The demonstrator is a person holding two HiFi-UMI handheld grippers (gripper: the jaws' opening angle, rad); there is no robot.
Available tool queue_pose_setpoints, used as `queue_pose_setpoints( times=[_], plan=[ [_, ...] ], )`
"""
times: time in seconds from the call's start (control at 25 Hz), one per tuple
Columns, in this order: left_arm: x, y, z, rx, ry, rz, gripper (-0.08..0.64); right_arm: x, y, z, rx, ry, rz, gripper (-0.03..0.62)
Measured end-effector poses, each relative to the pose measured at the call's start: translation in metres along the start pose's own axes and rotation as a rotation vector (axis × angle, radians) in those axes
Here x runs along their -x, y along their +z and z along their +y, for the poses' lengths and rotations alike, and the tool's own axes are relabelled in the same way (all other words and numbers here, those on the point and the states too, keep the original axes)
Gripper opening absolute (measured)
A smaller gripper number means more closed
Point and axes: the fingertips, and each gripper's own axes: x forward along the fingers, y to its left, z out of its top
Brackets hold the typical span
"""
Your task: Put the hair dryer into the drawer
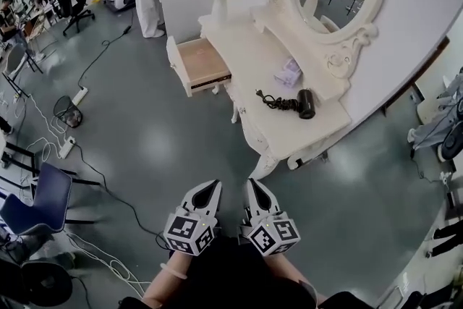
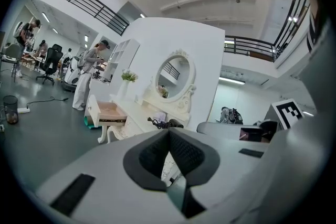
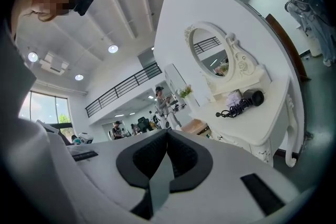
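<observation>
The white bench (image 1: pixel 264 79) has its wooden-lined drawer (image 1: pixel 202 63) pulled open. The left tool (image 1: pixel 211 188) and right tool (image 1: pixel 255 188) are both closed and empty, well away. The black hair dryer (image 1: pixel 305 103) lies on the benchtop, its cord bunched beside it.

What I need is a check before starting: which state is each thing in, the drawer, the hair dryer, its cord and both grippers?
White drawer with wooden bottom: pulled open, empty as far as visible.
Black hair dryer: lying on the white dressing table, unheld.
Black cord: bunched up beside the dryer.
Left gripper: shut, empty.
Right gripper: shut, empty.
</observation>
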Motion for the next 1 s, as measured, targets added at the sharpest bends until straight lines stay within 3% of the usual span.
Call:
queue_pose_setpoints(
  times=[0.4, 1.0],
  plan=[
    [-0.057, 0.029, 0.036, -0.002, -0.033, 0.013, 0.026, -0.064, 0.022, -0.031, 0.010, -0.049, -0.020, 0.021],
    [-0.085, 0.051, 0.095, 0.010, -0.056, 0.035, 0.026, -0.130, 0.011, -0.023, 0.014, -0.069, -0.003, 0.021]
  ],
)
